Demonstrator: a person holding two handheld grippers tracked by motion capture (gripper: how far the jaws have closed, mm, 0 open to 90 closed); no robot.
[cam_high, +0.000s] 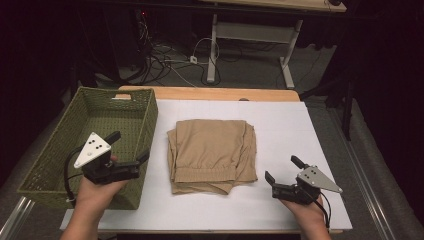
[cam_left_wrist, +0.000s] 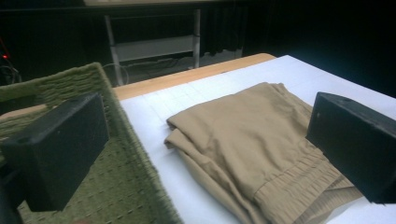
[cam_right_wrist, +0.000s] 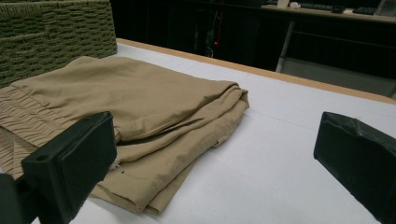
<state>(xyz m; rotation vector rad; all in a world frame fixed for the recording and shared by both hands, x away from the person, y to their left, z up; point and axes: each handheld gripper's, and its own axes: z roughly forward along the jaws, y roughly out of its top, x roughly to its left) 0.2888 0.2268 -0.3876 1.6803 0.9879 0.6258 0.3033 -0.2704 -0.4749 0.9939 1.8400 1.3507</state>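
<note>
A folded tan garment (cam_high: 211, 154) with an elastic waistband lies in the middle of the white table cover (cam_high: 285, 125). To its left stands a green woven basket (cam_high: 60, 145). My left gripper (cam_high: 129, 146) hovers over the basket's near right corner, jaws open and holding nothing, pointing toward the garment (cam_left_wrist: 261, 140). Over the table's near right part my right gripper (cam_high: 283, 169) stands open, clear of the cloth, which lies ahead and to the left between its jaws (cam_right_wrist: 140, 107). The basket (cam_right_wrist: 51, 37) appears behind the garment there, and the basket wall (cam_left_wrist: 126, 154) runs under the left jaw.
The wooden table edge (cam_high: 210, 93) runs along the far side. Beyond it are a desk frame (cam_high: 250, 45) and tangled cables (cam_high: 160, 57) on a dark floor. Bare white cover lies to the right of the garment and along the front.
</note>
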